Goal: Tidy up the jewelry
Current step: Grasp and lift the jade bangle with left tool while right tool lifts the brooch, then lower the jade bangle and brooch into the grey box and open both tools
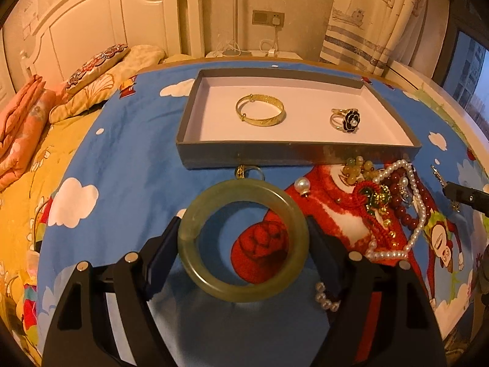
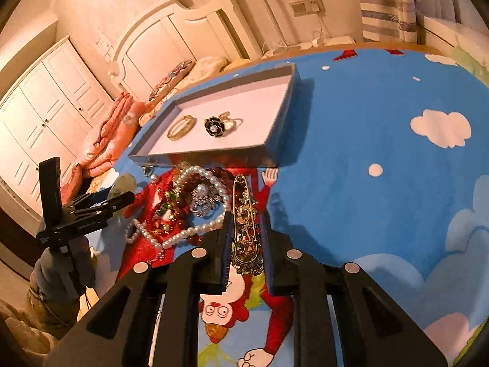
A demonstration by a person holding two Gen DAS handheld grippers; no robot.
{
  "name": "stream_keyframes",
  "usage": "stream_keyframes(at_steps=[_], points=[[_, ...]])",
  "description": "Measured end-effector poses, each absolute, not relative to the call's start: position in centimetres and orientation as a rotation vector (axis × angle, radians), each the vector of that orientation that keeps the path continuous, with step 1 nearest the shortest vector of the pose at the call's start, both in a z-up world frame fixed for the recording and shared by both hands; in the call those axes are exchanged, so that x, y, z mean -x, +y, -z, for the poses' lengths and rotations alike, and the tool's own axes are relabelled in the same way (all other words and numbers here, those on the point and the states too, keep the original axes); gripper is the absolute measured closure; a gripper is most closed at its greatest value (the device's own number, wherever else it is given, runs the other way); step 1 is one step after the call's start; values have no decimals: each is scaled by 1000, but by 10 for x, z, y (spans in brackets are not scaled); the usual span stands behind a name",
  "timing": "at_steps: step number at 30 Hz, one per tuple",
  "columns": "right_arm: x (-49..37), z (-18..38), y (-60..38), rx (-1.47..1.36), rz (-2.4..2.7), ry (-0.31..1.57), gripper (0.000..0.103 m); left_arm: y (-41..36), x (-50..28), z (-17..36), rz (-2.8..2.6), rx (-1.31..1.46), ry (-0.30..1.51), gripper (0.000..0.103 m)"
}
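My left gripper (image 1: 243,232) is shut on a pale green jade bangle (image 1: 195,232) and holds it flat above the blue cartoon cloth, in front of the grey tray (image 1: 293,153). The tray holds a gold bangle (image 1: 260,110) and a black flower ring (image 1: 348,119). My right gripper (image 2: 246,223) is shut on an ornate brooch with a long safety pin (image 2: 244,214). A heap of pearl and red bead strands (image 2: 195,202) lies left of it, also in the left wrist view (image 1: 394,202).
The tray shows in the right wrist view (image 2: 214,153) with the gold bangle (image 2: 181,127) and flower ring (image 2: 215,126). The left gripper (image 2: 91,208) is at the left there. A loose pearl earring (image 1: 302,185) lies on the cloth. Bed and pillows are at the left.
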State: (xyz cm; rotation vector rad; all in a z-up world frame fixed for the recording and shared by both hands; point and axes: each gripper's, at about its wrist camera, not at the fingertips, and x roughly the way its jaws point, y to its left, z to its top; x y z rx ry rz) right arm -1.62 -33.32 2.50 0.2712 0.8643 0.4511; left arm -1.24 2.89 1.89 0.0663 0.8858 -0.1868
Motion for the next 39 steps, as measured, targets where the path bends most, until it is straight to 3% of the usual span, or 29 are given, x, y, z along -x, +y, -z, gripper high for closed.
stream_keyframes(at_steps=[23, 39], points=[[-21, -60, -307, -193, -437, 728, 85, -14, -36, -59, 264, -67, 786, 25], [-92, -45, -279, -116, -397, 762, 85, -51, -126, -39, 281, -167, 884, 25]])
